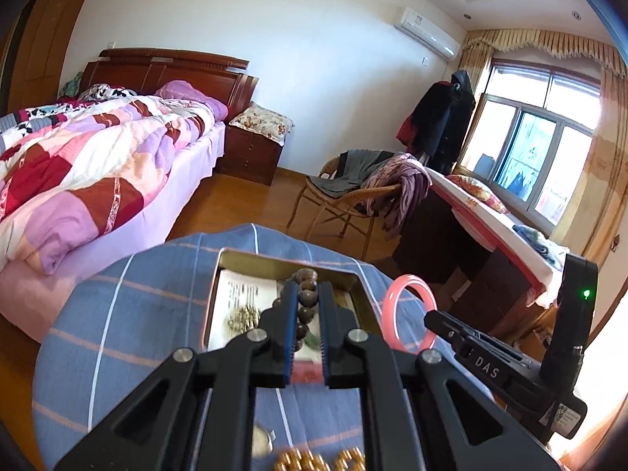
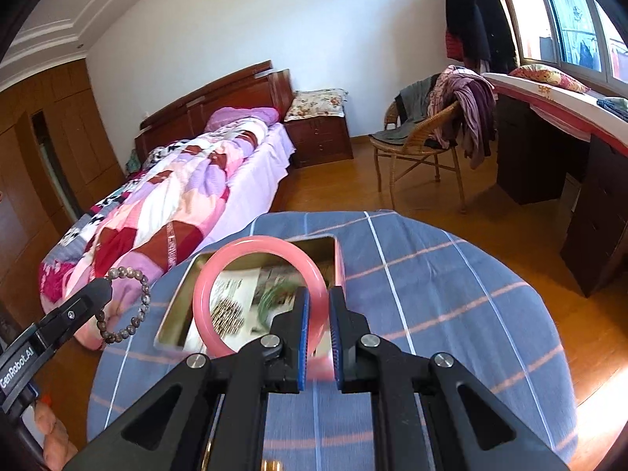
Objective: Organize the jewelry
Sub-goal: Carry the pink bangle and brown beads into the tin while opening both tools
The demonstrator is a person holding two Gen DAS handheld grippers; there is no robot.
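Observation:
My left gripper (image 1: 306, 290) is shut on a brown bead bracelet (image 1: 306, 301), which hangs between its pads above an open metal tin (image 1: 355, 280); the right wrist view shows this bracelet (image 2: 129, 306) dangling as a loop from the left gripper (image 2: 103, 286). My right gripper (image 2: 318, 294) is shut on a pink bangle (image 2: 251, 245), held upright over the tin (image 2: 337, 253). From the left wrist view the bangle (image 1: 392, 294) and right gripper (image 1: 429, 320) are to the right. Inside the tin lie a paper card (image 2: 235, 286), a gold-coloured chain (image 2: 227, 316) and a green ring-like piece (image 2: 271, 298).
The tin sits on a round table under a blue checked cloth (image 2: 431, 282). Gold beads (image 1: 314, 461) and a silvery piece (image 1: 262, 441) lie at the cloth's near edge. A bed (image 1: 98, 165), a wicker chair (image 2: 416, 145) and a dark desk (image 2: 549, 149) stand around on the wooden floor.

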